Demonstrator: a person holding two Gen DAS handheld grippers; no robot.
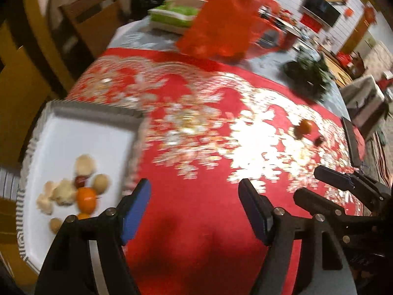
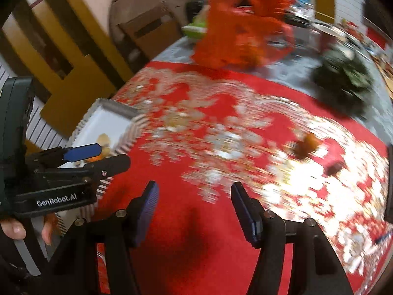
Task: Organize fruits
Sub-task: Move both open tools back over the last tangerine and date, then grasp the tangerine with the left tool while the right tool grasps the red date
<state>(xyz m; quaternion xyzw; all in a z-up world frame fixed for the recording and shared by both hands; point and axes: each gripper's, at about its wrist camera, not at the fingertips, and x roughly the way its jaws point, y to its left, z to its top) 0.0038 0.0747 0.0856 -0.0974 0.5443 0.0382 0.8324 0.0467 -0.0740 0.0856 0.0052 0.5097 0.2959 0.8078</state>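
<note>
Briefly, what you can and cannot read from your two wrist views:
Left gripper (image 1: pixel 195 211): your jaws stand apart with nothing between them, over bare red cloth beside the tray.
Right gripper (image 2: pixel 195 211): jaws likewise apart and empty, above the cloth.
White tray (image 1: pixel 73 132): sits at the table's left edge; its near end is cut off behind your left gripper.
Fruits on tray (image 1: pixel 84 198): an orange one, a dark red one and several pale ones bunched together; blur hides their kinds.
Loose orange fruit (image 1: pixel 304 128): lies well apart on the tablecloth (image 1: pixel 196 245).
Small dark piece (image 1: pixel 318 141): near that fruit, too smeared to identify.
Red bag (image 1: pixel 221 22): far side, blurred.
</note>
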